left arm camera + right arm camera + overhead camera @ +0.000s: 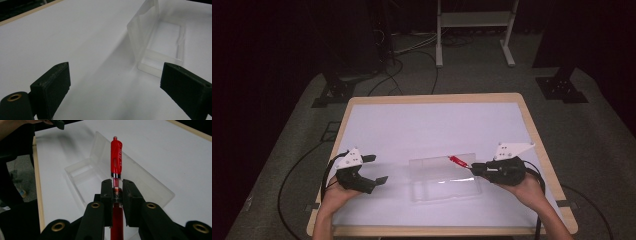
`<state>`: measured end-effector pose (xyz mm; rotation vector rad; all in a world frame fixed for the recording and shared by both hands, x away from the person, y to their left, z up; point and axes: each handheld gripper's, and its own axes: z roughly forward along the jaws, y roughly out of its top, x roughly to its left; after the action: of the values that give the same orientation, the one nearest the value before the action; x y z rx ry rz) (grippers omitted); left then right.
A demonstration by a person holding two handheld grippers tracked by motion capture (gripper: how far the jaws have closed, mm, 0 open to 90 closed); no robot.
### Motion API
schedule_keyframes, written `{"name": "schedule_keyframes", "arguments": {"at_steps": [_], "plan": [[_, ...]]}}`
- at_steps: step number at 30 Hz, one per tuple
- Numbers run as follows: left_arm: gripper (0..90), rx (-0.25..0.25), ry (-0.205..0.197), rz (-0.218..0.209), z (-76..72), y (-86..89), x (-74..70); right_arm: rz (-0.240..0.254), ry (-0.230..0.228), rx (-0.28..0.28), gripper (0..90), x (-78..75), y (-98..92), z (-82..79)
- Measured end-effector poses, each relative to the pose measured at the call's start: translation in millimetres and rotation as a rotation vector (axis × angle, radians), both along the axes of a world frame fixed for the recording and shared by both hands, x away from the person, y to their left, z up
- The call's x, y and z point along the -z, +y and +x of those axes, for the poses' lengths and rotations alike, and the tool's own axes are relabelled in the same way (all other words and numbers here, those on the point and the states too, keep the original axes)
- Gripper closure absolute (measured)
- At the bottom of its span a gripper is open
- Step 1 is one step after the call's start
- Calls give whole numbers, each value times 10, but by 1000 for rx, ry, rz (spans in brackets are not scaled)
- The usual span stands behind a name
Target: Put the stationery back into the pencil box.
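A clear plastic case (443, 179) lies open on the white table top (432, 125), its lid standing up along the far side. My right gripper (475, 167) is shut on a red pen (457, 161) and holds it level, with the pen's free end over the case's right part. In the right gripper view the red pen (116, 157) sticks out past the pressed jaws, above the case (105, 172). My left gripper (379, 170) rests left of the case, open with nothing between its pads. In the left gripper view the case (160, 42) stands ahead at the right.
The table has a light wooden rim (532, 130). Cables (292, 175) trail from both grippers over the grey floor. A white frame's legs (439, 35) and dark stand feet (562, 90) sit beyond the table's far edge.
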<state>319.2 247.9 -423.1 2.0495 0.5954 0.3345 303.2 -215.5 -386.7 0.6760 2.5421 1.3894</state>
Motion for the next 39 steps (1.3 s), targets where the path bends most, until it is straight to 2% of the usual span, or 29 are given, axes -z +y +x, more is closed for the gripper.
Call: {"name": "schedule_keyframes", "arguments": {"at_steps": [10, 24, 29, 34, 39], "plan": [[82, -5, 6, 5, 1, 13, 23, -37, 21, -65, 788, 76, 107, 58], [82, -7, 3, 7, -1, 19, 22, -76, 65, -111, 787, 239, 248, 184], [82, -7, -1, 4, -3, 32, 13, -112, 86, -136, 787, 309, 317, 225], [81, 1, 7, 12, 2, 23, 26, -121, 116, -178, 787, 385, 376, 273], [77, 0, 7, 7, -1, 24, 24, -154, 132, -224, 787, 466, 447, 306]]}}
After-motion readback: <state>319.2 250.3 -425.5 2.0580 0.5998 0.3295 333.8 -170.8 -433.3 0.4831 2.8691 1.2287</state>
